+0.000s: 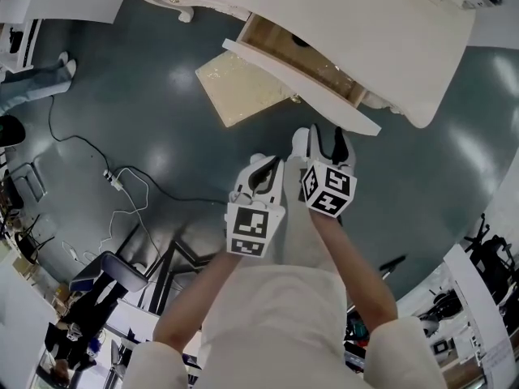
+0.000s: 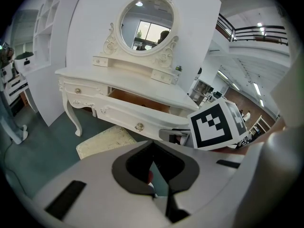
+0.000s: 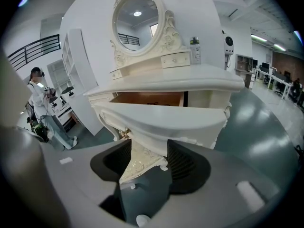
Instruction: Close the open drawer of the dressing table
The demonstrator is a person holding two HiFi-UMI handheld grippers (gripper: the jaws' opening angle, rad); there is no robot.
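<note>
My worry is a skewed push. The drawer (image 1: 296,78) hangs open from the table (image 1: 365,23), upper centre of the head view, and my right gripper (image 1: 323,139) waits near its lower-right end. A shove there could jam it. The right fingers (image 3: 187,167) are spread wide and empty. The left gripper (image 1: 263,168) is closed at the tips, holding nothing.

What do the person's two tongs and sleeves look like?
The left tongs and the right tongs both have white plastic bodies with black inner pads. Each carries a white cube printed with black square markers. No cables show on them. The person's sleeves are a light cream colour.
</note>
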